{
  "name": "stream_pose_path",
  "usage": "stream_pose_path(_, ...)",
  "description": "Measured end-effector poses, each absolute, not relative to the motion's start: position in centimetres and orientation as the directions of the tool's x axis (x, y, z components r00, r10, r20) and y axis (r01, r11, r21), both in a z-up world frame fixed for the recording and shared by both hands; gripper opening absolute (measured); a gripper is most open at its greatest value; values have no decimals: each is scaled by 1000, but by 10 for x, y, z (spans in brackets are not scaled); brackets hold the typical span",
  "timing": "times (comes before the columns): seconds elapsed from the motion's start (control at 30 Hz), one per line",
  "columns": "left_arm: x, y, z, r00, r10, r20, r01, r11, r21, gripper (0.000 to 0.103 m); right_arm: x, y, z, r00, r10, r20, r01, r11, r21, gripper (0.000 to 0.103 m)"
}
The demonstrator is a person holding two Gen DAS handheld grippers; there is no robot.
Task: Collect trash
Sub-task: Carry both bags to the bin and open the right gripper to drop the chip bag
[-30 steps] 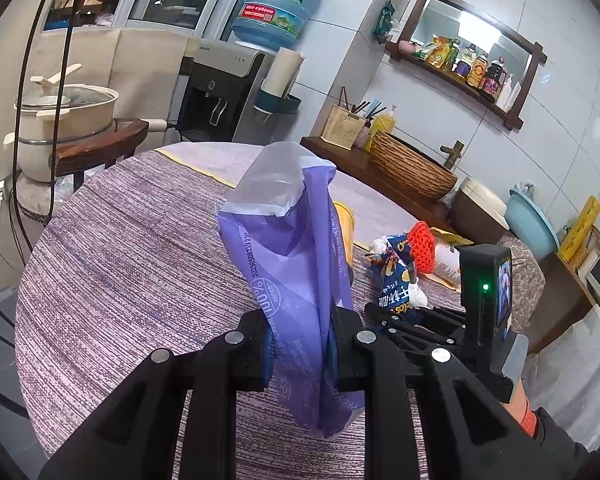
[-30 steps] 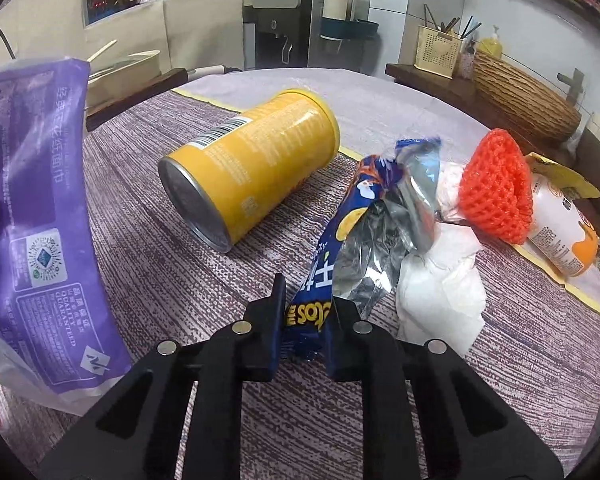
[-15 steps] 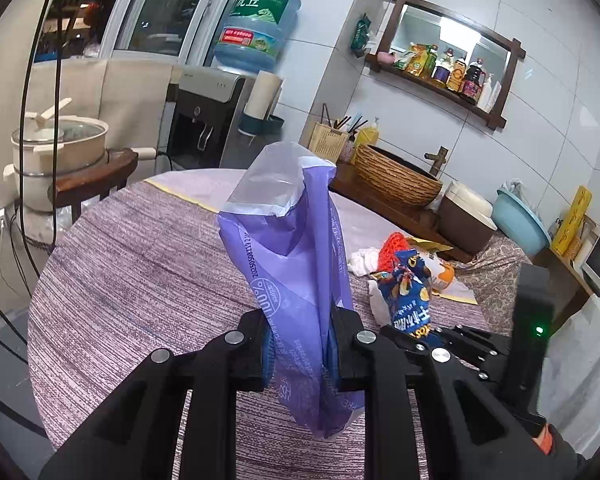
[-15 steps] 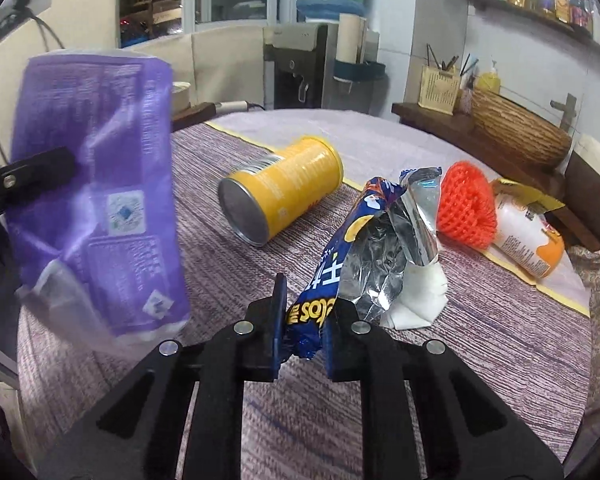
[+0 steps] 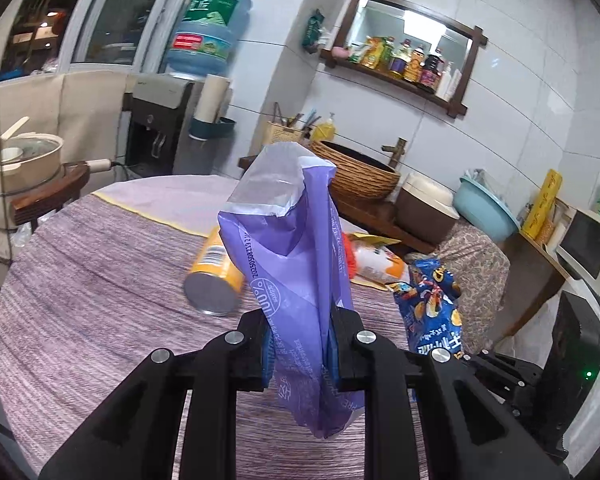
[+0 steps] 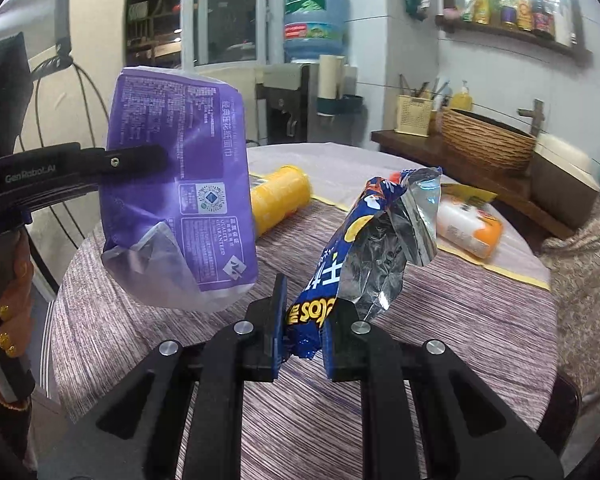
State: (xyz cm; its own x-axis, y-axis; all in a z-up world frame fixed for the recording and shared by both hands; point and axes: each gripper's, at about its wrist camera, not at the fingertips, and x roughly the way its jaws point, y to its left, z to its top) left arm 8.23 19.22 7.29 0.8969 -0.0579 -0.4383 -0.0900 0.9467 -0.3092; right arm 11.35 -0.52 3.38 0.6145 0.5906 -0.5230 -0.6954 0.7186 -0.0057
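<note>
From the left wrist camera, the left gripper point(image 5: 300, 344) is squeezed tight on a purple bag point(image 5: 296, 256). The bag stands up tall between the fingers, its long side going up and down, and its top is a little open (a pale lining shows there). It is off the table point(image 5: 100, 280). To the right and a bit lower is the blue chip bag point(image 5: 432, 304), near the purple bag but not touching it. A yellow can point(image 5: 216, 276) lies on its side on the table behind, and a white and orange packet point(image 5: 376, 260) lies past it.

From the right wrist camera, the right gripper point(image 6: 302, 344) is clamped on the bottom end of the blue chip bag point(image 6: 364, 256). This bag also points up, leaning a little to the right, with its torn silver mouth on top. The purple bag point(image 6: 180, 196) hangs to the left — close by and a bit higher, held from the side by the left gripper. A hand point(image 6: 8, 300) holds that tool. If the chip bag is meant to go in, it likely has to go left and up to reach the purple bag's open top — the right hand has the shorter trip.
</note>
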Motion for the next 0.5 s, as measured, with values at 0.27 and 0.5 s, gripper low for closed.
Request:
stream_pose_path(0.27, 116, 125, 69, 871, -200, -449, 54, 947, -316, 20, 120, -92, 31, 707, 494, -507, -568, 823, 9, 16)
stream_pose_path(0.5, 147, 45, 63, 821, -341, -458, 206, 925, -320, 20, 133, -183, 14, 769, 364, -525, -411, 911, 30, 16)
